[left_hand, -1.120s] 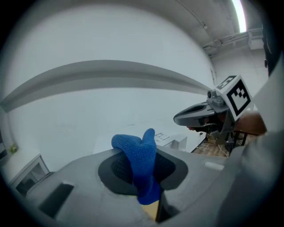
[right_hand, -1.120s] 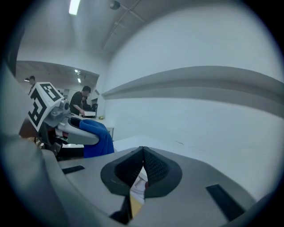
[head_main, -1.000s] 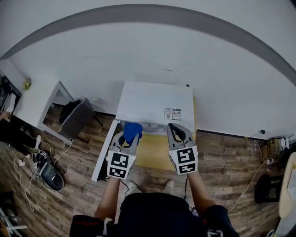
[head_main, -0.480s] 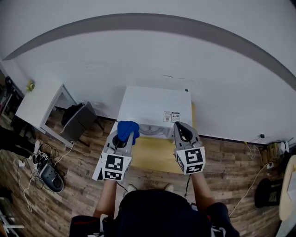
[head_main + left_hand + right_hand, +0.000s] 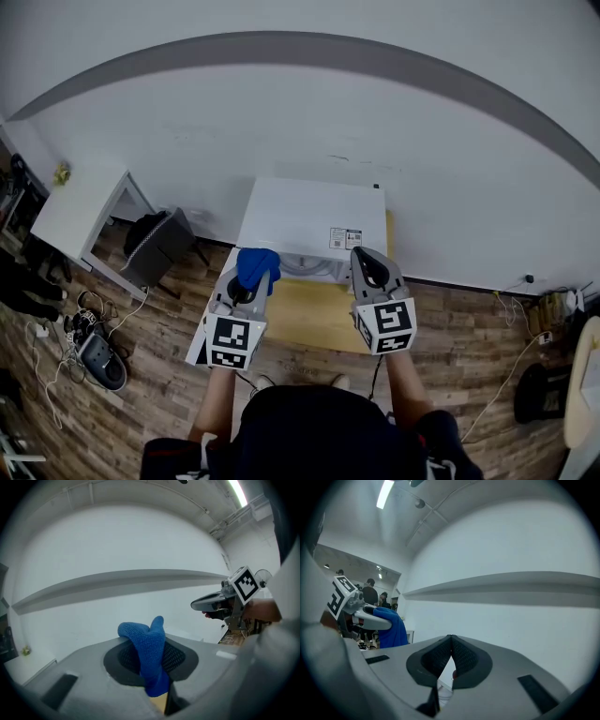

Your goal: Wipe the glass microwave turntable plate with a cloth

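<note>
My left gripper (image 5: 249, 277) is shut on a blue knitted cloth (image 5: 258, 264), which bunches up over the jaw tips (image 5: 148, 649). My right gripper (image 5: 362, 258) is shut with nothing in it, its dark pads meeting (image 5: 450, 641). Both are held level, side by side, in front of the white microwave (image 5: 314, 216). A pale curved rim (image 5: 306, 266) shows at the microwave's front between the grippers; whether it is the glass plate I cannot tell. Each gripper view shows the other gripper: the right gripper (image 5: 212, 605), and the left gripper's cloth (image 5: 392, 628).
The microwave stands on a yellow table (image 5: 309, 317), its white door (image 5: 208, 323) swung open at the left. A white side table (image 5: 80, 208), a black bag (image 5: 155, 239) and cables with shoes (image 5: 94, 352) lie to the left on the wood floor. A white wall is behind.
Both grippers have risen together toward the microwave's front, the cloth still in the left one. Over the last half second they have hardly moved.
</note>
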